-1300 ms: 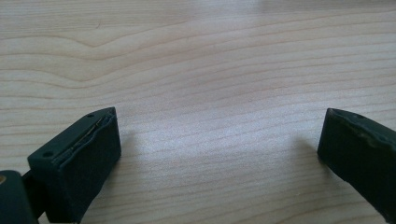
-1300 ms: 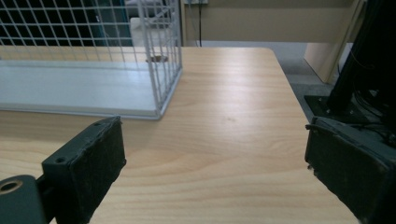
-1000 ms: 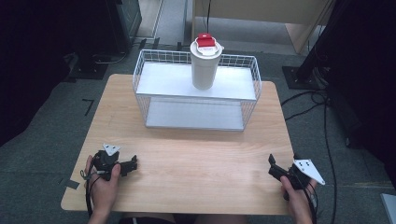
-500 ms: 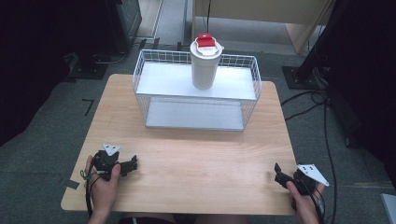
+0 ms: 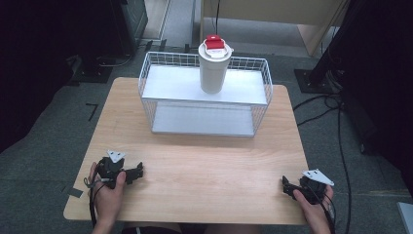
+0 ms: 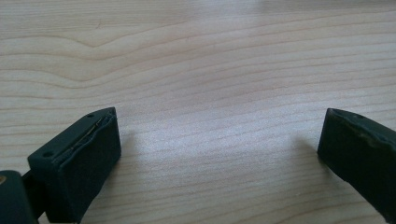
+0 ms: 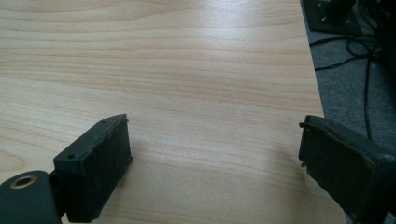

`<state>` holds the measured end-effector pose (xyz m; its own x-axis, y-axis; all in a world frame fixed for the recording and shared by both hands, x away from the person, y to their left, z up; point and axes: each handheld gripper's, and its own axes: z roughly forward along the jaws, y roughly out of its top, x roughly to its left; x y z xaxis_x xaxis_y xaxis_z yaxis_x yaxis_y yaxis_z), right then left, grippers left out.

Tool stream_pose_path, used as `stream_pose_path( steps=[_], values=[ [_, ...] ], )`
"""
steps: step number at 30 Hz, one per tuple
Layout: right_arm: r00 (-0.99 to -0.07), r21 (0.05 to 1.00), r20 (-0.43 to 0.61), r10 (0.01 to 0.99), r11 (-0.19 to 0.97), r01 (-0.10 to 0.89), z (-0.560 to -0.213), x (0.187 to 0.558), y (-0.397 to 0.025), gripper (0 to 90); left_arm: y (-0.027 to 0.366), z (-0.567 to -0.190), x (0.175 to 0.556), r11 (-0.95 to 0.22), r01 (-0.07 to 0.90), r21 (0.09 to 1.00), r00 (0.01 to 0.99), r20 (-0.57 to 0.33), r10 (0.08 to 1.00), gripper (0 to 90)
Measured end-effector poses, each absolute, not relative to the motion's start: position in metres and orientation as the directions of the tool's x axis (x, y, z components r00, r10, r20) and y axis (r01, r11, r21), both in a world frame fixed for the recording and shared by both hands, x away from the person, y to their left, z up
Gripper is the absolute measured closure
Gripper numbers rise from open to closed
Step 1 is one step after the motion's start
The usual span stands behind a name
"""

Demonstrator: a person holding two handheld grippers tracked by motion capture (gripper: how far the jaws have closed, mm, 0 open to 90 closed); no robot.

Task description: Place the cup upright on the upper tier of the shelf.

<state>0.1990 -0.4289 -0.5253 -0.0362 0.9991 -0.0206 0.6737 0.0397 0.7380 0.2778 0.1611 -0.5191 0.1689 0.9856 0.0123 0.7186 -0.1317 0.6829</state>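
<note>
A white tumbler (image 5: 213, 73) with a red piece (image 5: 215, 43) on its lid stands upright on the upper level of a white wire rack (image 5: 170, 83) at the far side of the wooden table (image 5: 204, 161). My left gripper (image 5: 140, 171) rests near the front left corner, held by a hand, well apart from the rack. In the left gripper view it (image 6: 219, 128) is open over bare wood. My right gripper (image 5: 285, 185) sits at the front right corner. The right gripper view shows it (image 7: 215, 137) open, with nothing between the jaws.
The rack's lower shelf (image 5: 202, 122) holds nothing. The table's right edge (image 7: 317, 93) runs close beside the right gripper, with grey floor and black cables (image 7: 355, 46) beyond it. Dark stands and furniture surround the table.
My right gripper has drawn back toward the table's front edge. The left gripper and the tumbler have not moved.
</note>
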Motion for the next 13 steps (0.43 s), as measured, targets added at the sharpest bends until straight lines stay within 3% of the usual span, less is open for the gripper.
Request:
stream_pose_path(
  steps=[3,13],
  values=[
    [-0.048,0.726,0.026,0.998,0.014,0.688,-0.5257,0.2007,-0.4315,9.0,0.1611,-0.5192,0.2779,-0.132,0.718,0.683,0.169,0.013,0.986,0.0],
    [-0.076,0.727,0.024,0.997,0.035,0.686,-0.5257,0.2028,-0.4286,9.0,0.1611,-0.5191,0.2779,-0.133,0.718,0.683,0.169,0.014,0.985,0.0]
  ],
)
